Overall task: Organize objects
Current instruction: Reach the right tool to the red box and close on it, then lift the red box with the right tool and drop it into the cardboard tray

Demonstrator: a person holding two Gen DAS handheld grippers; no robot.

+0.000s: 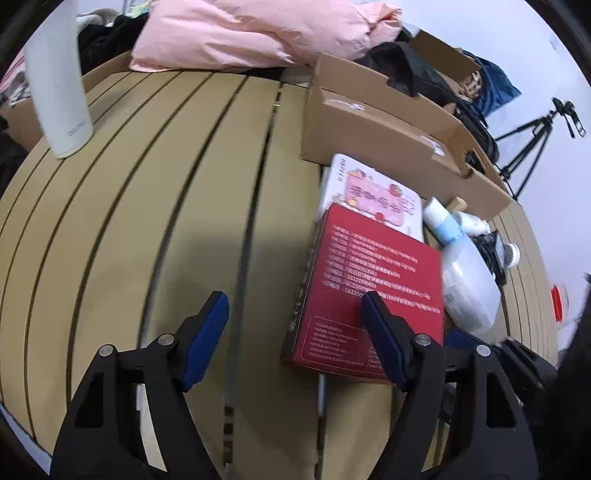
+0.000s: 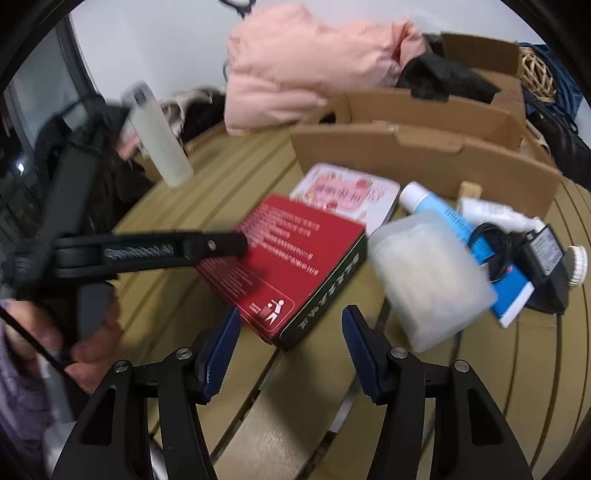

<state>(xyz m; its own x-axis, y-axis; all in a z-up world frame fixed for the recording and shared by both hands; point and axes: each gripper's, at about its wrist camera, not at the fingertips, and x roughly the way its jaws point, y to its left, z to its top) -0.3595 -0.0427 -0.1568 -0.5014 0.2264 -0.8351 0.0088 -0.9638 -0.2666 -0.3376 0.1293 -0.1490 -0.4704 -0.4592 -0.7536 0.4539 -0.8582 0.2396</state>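
Observation:
A red box lies flat on the slatted table, partly over a pink-and-white booklet. My left gripper is open and empty, its right finger over the box's near edge. It shows from the side in the right wrist view, reaching over the box. My right gripper is open and empty, just short of the box's near corner. Right of the box lie a translucent white container, a blue-and-white tube and a black power adapter.
A tall white bottle stands at the far left of the table. Open cardboard boxes line the back, with a pink garment and dark clothes behind. A tripod stands at the right.

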